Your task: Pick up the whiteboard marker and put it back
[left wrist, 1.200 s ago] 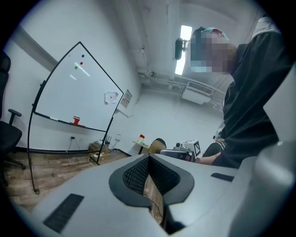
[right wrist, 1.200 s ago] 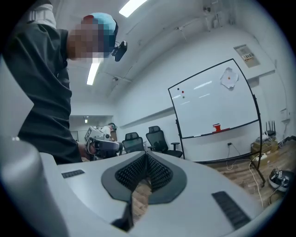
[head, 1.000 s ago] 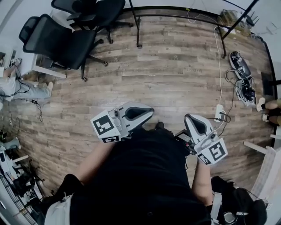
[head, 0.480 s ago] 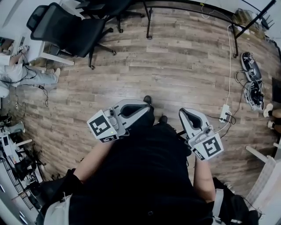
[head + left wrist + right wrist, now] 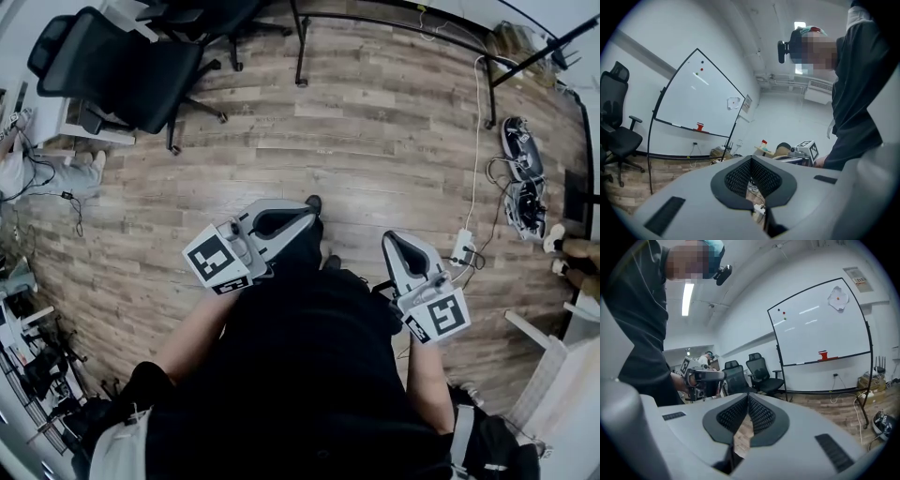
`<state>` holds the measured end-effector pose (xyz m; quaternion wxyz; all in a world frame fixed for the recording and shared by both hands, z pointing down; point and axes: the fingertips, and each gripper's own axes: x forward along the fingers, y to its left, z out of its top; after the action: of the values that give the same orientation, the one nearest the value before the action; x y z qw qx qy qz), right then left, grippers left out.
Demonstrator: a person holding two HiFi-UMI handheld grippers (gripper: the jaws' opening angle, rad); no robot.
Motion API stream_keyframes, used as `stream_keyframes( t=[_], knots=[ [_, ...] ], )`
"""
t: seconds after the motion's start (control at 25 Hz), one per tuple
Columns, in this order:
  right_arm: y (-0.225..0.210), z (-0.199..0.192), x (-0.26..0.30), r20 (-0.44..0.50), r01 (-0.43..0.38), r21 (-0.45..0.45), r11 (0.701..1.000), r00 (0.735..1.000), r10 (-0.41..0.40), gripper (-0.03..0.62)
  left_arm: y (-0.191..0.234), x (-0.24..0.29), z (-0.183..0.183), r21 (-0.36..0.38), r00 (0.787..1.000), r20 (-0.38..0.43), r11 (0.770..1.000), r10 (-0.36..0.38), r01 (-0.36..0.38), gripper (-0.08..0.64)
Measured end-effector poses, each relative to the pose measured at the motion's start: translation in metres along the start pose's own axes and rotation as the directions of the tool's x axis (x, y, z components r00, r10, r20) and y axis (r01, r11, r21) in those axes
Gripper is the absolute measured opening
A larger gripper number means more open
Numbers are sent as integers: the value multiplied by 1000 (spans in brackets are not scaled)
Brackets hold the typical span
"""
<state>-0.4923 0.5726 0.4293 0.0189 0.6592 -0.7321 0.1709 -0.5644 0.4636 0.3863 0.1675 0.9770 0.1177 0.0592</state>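
Note:
The whiteboard (image 5: 698,96) stands on a black frame across the room, with a red object (image 5: 700,126) on its ledge. A thin pale stick (image 5: 675,125), possibly the marker, lies beside it on that ledge. The right gripper view shows the same board (image 5: 820,319), the red object (image 5: 823,355) and a pale stick (image 5: 799,363). My left gripper (image 5: 317,217) is held level in front of the person's body, shut and empty (image 5: 751,159). My right gripper (image 5: 394,240) is beside it, also shut with nothing between its pads (image 5: 748,395).
Black office chairs (image 5: 122,75) stand at the far left on the wooden floor (image 5: 375,159). The board's black frame feet (image 5: 298,56) run along the top. A power strip (image 5: 461,248) with a white cable and shoes (image 5: 520,141) lie at the right.
The person has stepped across the floor, and a shoe now shows ahead of the left gripper. Both grippers stayed shut and shifted slightly up in the head view.

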Motion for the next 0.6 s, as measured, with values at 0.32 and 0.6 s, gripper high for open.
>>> stream_keyframes(
  t=[0.32, 0.6],
  knots=[
    [-60, 39, 82, -42, 72, 9, 997, 997, -71, 20, 113, 27, 40, -21, 999, 22, 999, -30, 31, 11],
    [-100, 68, 137, -76, 105, -12, 994, 992, -105, 20, 184, 41, 54, -84, 998, 49, 995, -48, 52, 11]
  ],
)
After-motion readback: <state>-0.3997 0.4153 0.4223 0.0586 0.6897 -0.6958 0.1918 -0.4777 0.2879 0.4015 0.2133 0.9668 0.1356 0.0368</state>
